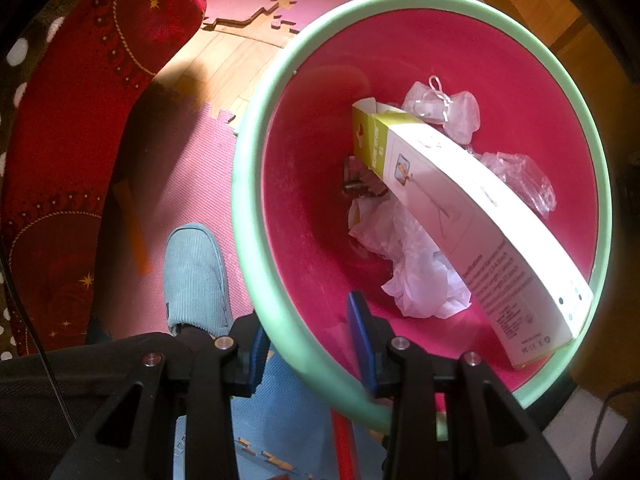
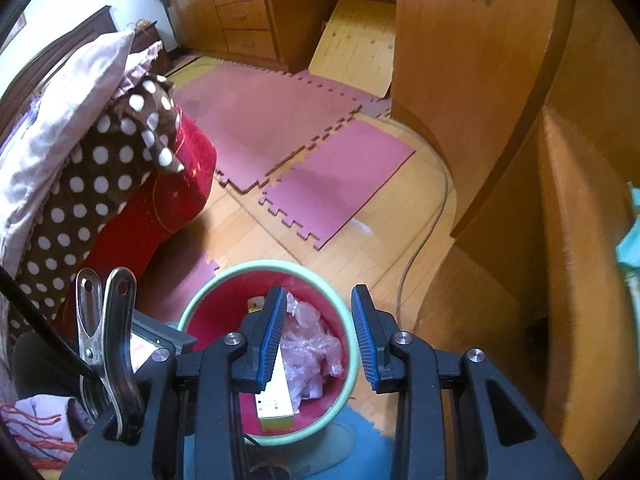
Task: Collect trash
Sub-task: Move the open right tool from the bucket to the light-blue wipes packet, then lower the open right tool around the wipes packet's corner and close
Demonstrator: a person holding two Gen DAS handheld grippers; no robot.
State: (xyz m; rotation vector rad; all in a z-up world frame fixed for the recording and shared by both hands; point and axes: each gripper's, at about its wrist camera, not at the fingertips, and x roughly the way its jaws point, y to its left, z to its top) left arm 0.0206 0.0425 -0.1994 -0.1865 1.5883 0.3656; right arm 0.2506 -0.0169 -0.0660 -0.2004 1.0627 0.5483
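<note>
**Bin steadied, box just in, right hand free**

Step in hand: a drop looks finished. The left gripper points straight down with its jaws clamped narrow across the pale green rim of the bin, one blue pad outside, one inside. The right gripper hovers above the bin with its jaws partly apart and nothing between them.

Where the trash is: inside the bin. A long white box with a yellow-green end leans from the bottom up against the near wall. Crumpled white paper lies under it; clear plastic wrap and a small tied bag sit toward the far side.

Next move, as I judge it: find another scrap. None shows plainly on the floor in either view. An orange strip lies on the mat near a grey slipper; whether it is trash I cannot tell. The left hold should stay on while the right hand goes looking.

Room: wooden floor with pink puzzle mats, a blue one under the bin. A bed with red cover, a polka-dot blanket and a pale pillow is on the left. Wooden drawers and a wardrobe stand beyond. A cable runs along the floor by the wardrobe.
</note>
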